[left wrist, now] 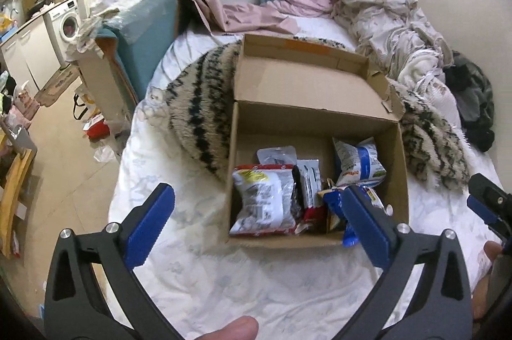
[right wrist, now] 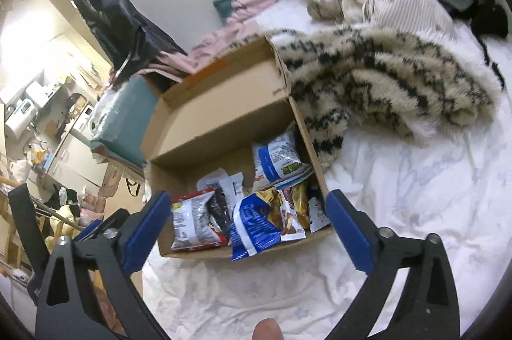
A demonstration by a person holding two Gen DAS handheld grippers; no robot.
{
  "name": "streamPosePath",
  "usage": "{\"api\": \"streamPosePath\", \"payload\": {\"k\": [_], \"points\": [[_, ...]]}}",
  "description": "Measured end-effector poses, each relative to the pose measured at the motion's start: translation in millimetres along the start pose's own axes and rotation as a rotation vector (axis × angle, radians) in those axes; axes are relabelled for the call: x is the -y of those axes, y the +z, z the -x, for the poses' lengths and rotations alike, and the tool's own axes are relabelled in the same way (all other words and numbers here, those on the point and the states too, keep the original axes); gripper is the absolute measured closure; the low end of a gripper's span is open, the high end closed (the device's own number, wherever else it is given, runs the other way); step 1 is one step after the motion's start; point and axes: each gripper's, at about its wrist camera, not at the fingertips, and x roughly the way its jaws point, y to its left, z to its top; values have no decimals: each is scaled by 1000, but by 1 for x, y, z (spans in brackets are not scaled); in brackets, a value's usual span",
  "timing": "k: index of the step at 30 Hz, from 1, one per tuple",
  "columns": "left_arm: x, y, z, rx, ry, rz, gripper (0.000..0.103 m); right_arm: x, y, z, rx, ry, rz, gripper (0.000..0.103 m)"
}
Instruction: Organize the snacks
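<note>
A striped furry blanket (left wrist: 204, 103) lies on the white bedsheet (left wrist: 256, 282) in mid-frame. Crumpled pale bedding (left wrist: 393, 23) and pink clothes (left wrist: 256, 13) fill the top. A washing machine (left wrist: 65, 20) stands at upper left, a teal cushion (left wrist: 150, 33) near it.

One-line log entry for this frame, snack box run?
stage: over box | left claw: open, empty | right claw: open, empty | cardboard box: lid open, on bed | snack packets: inside box, blue packet overhanging near wall
</note>
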Motion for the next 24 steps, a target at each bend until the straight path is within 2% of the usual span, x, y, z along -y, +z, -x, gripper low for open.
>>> {"api": "streamPosePath", "payload": {"k": [5,13,17,21,24], "points": [[-19,-27,40,34,-6,-5,0,-12,-25,26,11,-23,34,0],[-38,-58,78,77,-33,-24,0,-31,-57,55,50,-56,114,0],[-41,-66,81,97,-27,-34,0,-39,-72,61,71,-85,164,0],[-43,-75,79,146,17,-47,0,-46,-88,62,128,-131,238,0],[-45,-75,75,134,-8,-25,0,-51,-91,55,143,-170,285,0]]}}
